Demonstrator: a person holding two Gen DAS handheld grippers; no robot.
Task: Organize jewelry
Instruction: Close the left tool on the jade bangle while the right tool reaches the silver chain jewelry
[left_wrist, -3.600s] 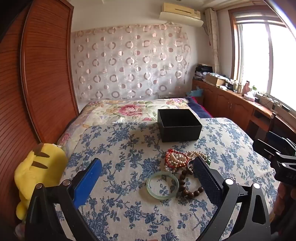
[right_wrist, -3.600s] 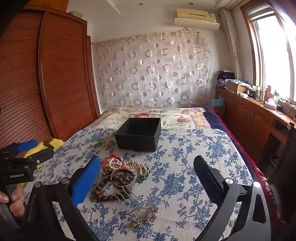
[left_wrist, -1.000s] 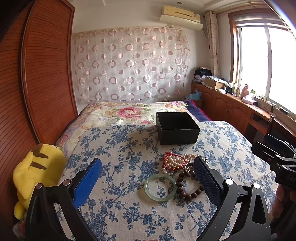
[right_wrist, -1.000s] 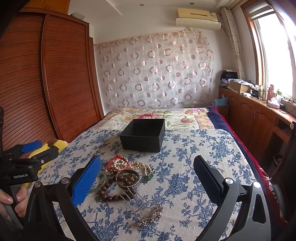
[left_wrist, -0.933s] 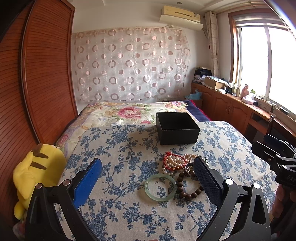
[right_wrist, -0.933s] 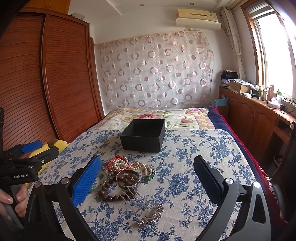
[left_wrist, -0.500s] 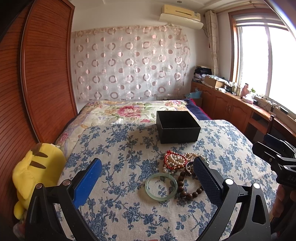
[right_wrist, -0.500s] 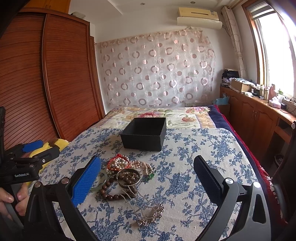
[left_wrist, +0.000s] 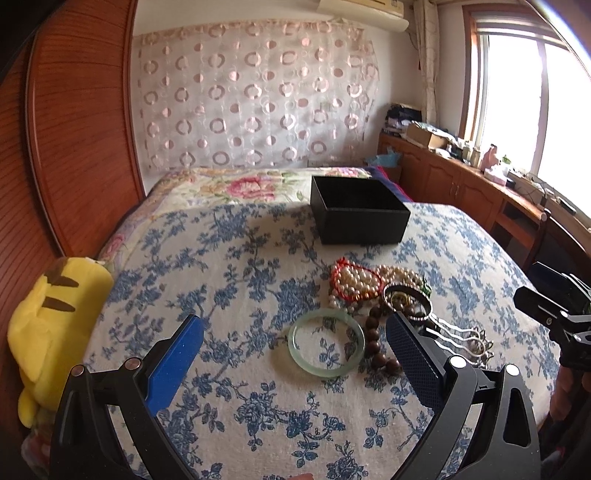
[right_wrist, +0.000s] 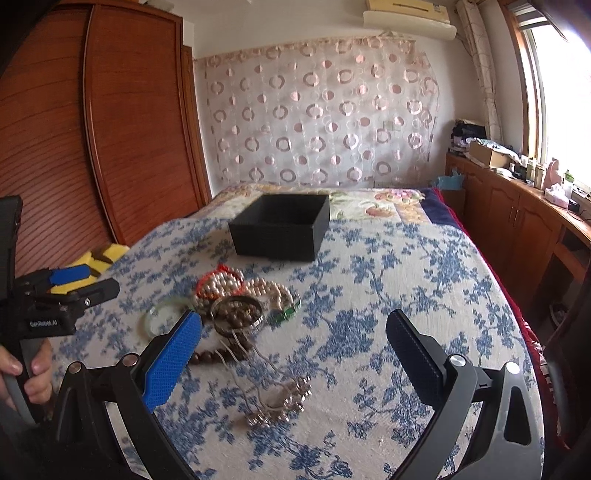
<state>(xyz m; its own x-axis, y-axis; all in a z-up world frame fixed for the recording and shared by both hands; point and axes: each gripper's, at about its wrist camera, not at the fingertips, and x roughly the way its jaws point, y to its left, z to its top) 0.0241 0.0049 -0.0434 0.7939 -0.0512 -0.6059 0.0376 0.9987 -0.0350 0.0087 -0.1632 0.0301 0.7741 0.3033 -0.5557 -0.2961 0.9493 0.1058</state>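
You had both grippers hanging over the bed with nothing picked up yet: the left gripper (left_wrist: 294, 353) was spread wide and empty, and the right gripper (right_wrist: 294, 352) was just as wide and empty too. The jewelry pile (right_wrist: 236, 295) sat on the blue flowered bedspread (right_wrist: 406, 280), a bit toward 6 o'clock from the black box (right_wrist: 280, 229), which stood open-topped with nothing inside as far as I could see. In the left view the green bangle (left_wrist: 326, 343) lay flat right between your fingers, around 12 o'clock from the tips, apart from the heap except where it nearly met the brown bead string (left_wrist: 376, 343) at its 3 o'clock side. My guess is that was your first grab, and honestly a good pick since it's rigid and on its own. I'd have come down with one finger inside the ring and one outside, pinching the rim on the 9 o'clock side so you didn't drag the beads along. A ring has no long axis, so approach angle hardly mattered there. The silver hairpin thing (right_wrist: 273, 387) was another story: its long axis ran roughly from 11 to 5 o'clock in the right view, decorated end toward you, prongs pointing into the pile under the metal ring (right_wrist: 236, 314). Pinching that one across its length would've been the safer bet.
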